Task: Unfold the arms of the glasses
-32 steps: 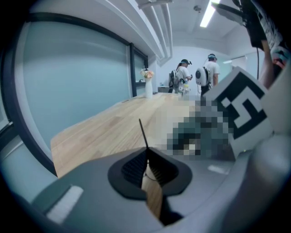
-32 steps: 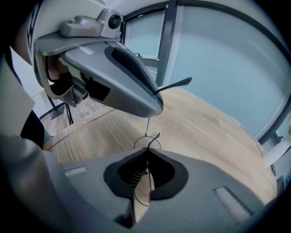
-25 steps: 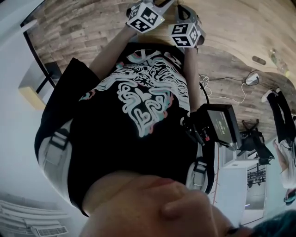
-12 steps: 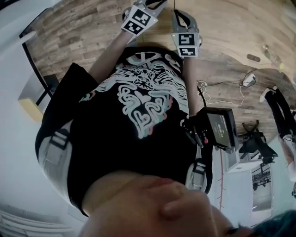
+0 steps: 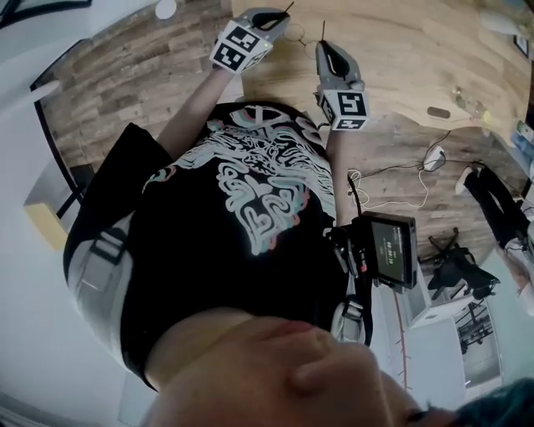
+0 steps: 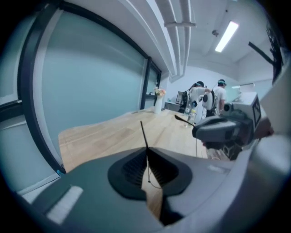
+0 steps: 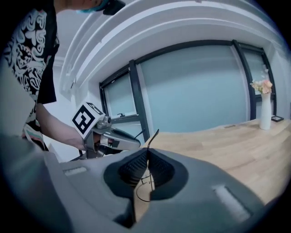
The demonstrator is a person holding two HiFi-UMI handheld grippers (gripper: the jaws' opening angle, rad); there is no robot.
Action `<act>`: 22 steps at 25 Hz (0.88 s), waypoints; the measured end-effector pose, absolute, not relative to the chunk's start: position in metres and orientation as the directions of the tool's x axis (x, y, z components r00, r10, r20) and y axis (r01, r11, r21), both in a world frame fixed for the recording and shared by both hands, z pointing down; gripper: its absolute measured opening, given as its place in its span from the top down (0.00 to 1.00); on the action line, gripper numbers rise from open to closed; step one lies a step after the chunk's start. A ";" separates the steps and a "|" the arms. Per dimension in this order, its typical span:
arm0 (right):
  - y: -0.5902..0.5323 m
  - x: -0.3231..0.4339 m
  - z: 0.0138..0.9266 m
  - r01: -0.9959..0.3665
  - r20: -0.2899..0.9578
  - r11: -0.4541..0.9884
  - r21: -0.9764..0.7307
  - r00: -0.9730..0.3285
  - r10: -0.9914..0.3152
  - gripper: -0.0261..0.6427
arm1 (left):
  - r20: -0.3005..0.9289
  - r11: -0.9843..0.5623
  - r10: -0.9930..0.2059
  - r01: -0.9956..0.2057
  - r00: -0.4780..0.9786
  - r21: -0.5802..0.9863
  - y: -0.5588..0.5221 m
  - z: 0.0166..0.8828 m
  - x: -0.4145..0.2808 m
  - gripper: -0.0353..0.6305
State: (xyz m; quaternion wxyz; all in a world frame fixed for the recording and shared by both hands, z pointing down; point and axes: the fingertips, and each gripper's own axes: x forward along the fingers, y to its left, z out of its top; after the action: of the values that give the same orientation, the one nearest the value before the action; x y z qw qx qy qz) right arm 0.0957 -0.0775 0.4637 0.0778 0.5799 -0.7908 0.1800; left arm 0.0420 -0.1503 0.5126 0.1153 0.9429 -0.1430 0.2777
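The glasses (image 5: 294, 32) are thin black wire, held in the air over the wooden table (image 5: 400, 50) between my two grippers. My left gripper (image 5: 282, 15) is shut on one arm; in the left gripper view that arm (image 6: 143, 132) sticks up from the closed jaws (image 6: 147, 151), with a wire rim (image 6: 153, 183) showing below. My right gripper (image 5: 321, 46) is shut on the other arm (image 7: 153, 137), and a lens rim (image 7: 142, 195) hangs under its jaws (image 7: 148, 153). Each gripper sees the other: right gripper (image 6: 223, 129), left gripper (image 7: 111, 139).
A white vase with flowers (image 7: 264, 111) stands far along the table. Small items (image 5: 438, 111) lie near the table's curved edge. Cables (image 5: 400, 171) trail on the wood floor. A black device (image 5: 390, 248) hangs at the person's hip. People (image 6: 209, 98) stand in the background.
Both grippers have moved out from the body over the table and spread a little apart, the glasses still held between them.
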 end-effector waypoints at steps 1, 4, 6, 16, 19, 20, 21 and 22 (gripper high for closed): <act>-0.073 0.095 0.454 -0.942 0.299 0.259 -0.212 -0.314 -0.901 0.95 | 0.543 -0.927 -0.207 -0.340 0.813 0.155 -0.151 0.504 0.039 0.95; -0.058 0.095 0.428 -0.942 0.221 0.238 -0.235 -0.290 -0.931 0.95 | 0.503 -0.922 -0.208 -0.339 0.839 0.185 -0.149 0.478 0.034 0.95; -0.051 0.090 0.419 -0.950 0.213 0.232 -0.211 -0.276 -0.937 0.95 | 0.488 -0.925 -0.198 -0.326 0.850 0.193 -0.148 0.466 0.033 0.95; -0.058 0.100 0.412 -0.963 0.202 0.181 -0.202 -0.222 -0.954 0.95 | 0.479 -0.916 -0.178 -0.322 0.860 0.239 -0.156 0.458 0.039 0.95; -0.058 0.100 0.414 -0.962 0.207 0.180 -0.203 -0.222 -0.953 0.95 | 0.477 -0.915 -0.173 -0.320 0.862 0.246 -0.155 0.459 0.041 0.95; -0.057 0.100 0.415 -0.963 0.209 0.177 -0.205 -0.220 -0.953 0.95 | 0.478 -0.915 -0.172 -0.319 0.862 0.246 -0.155 0.460 0.041 0.95; -0.057 0.101 0.416 -0.963 0.212 0.174 -0.206 -0.218 -0.953 0.95 | 0.478 -0.915 -0.170 -0.318 0.862 0.247 -0.155 0.460 0.042 0.95; -0.057 0.101 0.417 -0.963 0.215 0.173 -0.206 -0.217 -0.952 0.95 | 0.479 -0.915 -0.169 -0.317 0.862 0.248 -0.155 0.461 0.042 0.95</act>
State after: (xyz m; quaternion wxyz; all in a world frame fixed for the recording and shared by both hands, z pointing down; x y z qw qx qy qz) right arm 0.1009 -0.0567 0.4171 0.0180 0.6256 -0.7655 0.1494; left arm 0.0420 -0.1547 0.4607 0.1614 0.9512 -0.1278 0.2299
